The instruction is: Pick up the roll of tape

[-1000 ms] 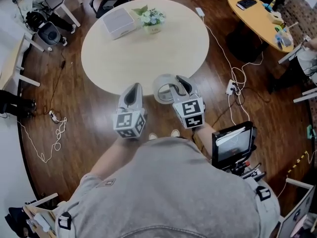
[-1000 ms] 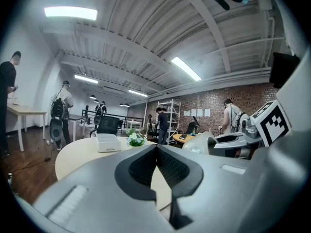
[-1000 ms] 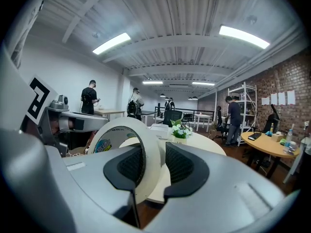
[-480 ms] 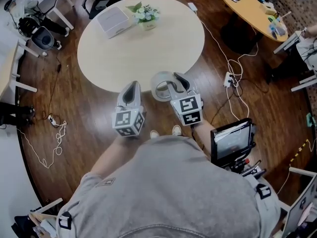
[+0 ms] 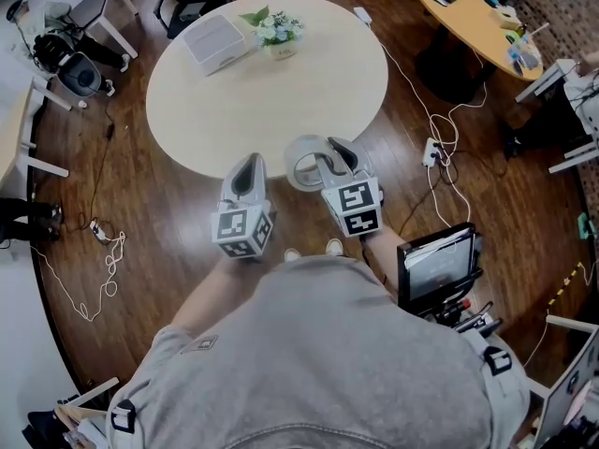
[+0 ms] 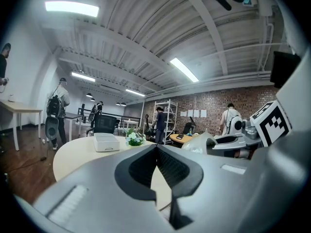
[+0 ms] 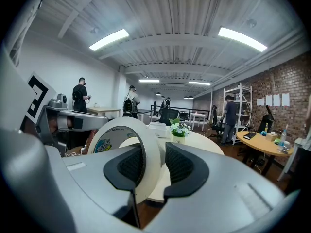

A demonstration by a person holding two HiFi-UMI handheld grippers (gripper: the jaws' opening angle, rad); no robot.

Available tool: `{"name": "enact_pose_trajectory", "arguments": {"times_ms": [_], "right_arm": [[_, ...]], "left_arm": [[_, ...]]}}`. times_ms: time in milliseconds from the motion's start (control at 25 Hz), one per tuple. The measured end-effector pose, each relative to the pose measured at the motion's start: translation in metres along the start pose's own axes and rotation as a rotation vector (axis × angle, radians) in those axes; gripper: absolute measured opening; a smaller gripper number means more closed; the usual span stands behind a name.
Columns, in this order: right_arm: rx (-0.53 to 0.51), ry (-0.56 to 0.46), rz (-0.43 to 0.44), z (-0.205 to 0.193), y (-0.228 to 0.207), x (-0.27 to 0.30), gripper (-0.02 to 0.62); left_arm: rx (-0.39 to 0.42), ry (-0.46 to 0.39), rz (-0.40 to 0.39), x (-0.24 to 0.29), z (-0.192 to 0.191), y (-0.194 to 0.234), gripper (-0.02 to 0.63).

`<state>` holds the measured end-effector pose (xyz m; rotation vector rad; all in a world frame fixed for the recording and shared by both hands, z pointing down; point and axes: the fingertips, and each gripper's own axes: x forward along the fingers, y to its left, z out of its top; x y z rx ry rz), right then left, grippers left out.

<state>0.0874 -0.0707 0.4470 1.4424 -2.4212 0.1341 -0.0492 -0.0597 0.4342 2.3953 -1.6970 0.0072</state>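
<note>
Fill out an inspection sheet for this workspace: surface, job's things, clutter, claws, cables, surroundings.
Surface: round table, pale top, mostly bare.
Job's things: roll of tape, held in the air near the table's near edge, its band between the right claw's jaws.
Clutter: white box and flower pot on the table's far side.
Claws: left claw shut, nothing in it; right claw shut on the roll of tape.
Cables: white cable runs from the table to a power strip on the floor; loose cord on the floor at left.
Surroundings: wooden floor; second table at upper right; people standing at the back.
</note>
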Motion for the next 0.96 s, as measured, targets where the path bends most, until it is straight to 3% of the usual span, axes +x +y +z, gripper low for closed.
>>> {"name": "enact_pose_trajectory", "arguments": {"times_ms": [960], "right_arm": [[-0.013,0.005,-0.013,0.012,-0.011,0.032,0.128]], "left_arm": [[0.008,0.014,-0.02,0.031,0.005,0.018,0.002]]}}
